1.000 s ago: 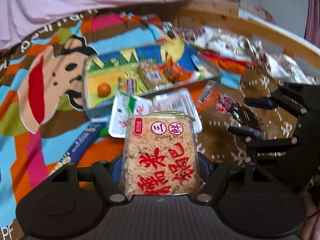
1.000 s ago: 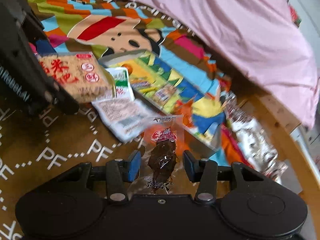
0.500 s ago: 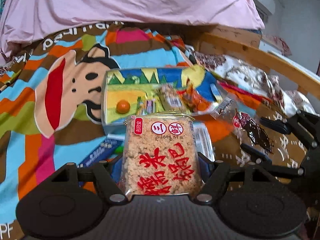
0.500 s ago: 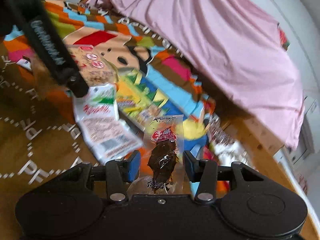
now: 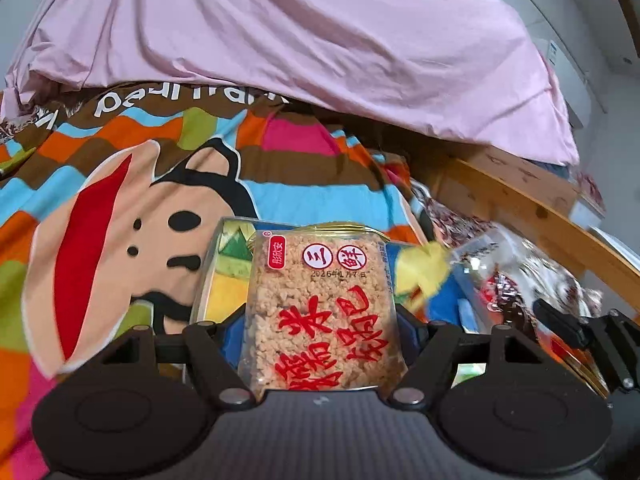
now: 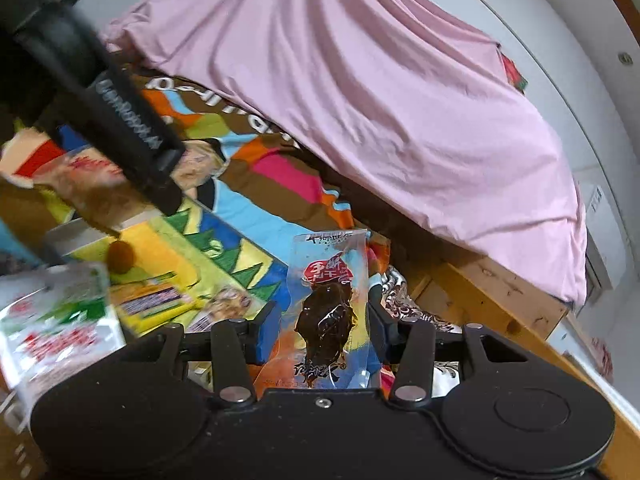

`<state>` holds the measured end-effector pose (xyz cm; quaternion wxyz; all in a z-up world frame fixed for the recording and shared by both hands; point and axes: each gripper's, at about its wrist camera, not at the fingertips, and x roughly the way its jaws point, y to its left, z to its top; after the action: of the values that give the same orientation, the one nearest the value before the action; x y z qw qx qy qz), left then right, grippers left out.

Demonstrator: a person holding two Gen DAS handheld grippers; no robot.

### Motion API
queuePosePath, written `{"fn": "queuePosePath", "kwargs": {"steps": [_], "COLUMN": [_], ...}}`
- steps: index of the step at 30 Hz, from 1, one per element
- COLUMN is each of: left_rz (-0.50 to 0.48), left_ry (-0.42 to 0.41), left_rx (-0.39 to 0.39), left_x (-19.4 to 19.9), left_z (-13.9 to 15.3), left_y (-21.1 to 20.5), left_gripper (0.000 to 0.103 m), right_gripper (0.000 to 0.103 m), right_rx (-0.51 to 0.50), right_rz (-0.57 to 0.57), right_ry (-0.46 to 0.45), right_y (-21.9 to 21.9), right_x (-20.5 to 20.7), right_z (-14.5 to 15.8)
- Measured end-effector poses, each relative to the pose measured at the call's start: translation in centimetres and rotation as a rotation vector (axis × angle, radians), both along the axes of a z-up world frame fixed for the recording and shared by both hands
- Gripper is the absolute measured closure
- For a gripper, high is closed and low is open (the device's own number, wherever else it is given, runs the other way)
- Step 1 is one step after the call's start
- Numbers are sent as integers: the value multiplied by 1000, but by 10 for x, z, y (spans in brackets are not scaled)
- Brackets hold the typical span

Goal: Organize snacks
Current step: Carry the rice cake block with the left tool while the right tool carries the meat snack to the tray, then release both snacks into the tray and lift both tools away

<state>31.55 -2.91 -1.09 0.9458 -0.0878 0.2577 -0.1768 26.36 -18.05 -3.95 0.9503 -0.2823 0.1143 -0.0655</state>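
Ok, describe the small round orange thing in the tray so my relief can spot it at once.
Start at the pink sheet, then drop to the colourful clear-walled tray on the cartoon blanket. The orange ball lies on the tray's yellow patch, just below the left gripper. It is the only round, unwrapped item; its neighbours are flat packets.

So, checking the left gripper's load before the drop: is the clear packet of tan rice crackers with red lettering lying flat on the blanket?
No, the clear packet of tan rice crackers stands clamped in the left gripper, above the blanket.
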Motion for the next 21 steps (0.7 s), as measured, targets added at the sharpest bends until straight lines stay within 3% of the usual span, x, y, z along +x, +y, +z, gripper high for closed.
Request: {"fn": "queuePosePath", "kwargs": {"steps": [5,11,13,21], "left_rz": [24,31,30,0], "left_ry": [8,37,63,92], "left_rx": [-10,-2,41,82], "left_x": [31,65,72,81], "left_z": [-16,-32,-40,-60], "left_y": [1,-8,-14,-22], "left_gripper": [28,28,28,28], "right_gripper": [54,54,54,54], "right_rx": [117,178,188,165], "right_rz": [-40,-51,-54,-48], "right_ry": [38,99,126,165], "right_y": [-12,-18,-18,-10], "right_x": [43,73,78,90], "right_z": [-7,-21,-26,-40]}}
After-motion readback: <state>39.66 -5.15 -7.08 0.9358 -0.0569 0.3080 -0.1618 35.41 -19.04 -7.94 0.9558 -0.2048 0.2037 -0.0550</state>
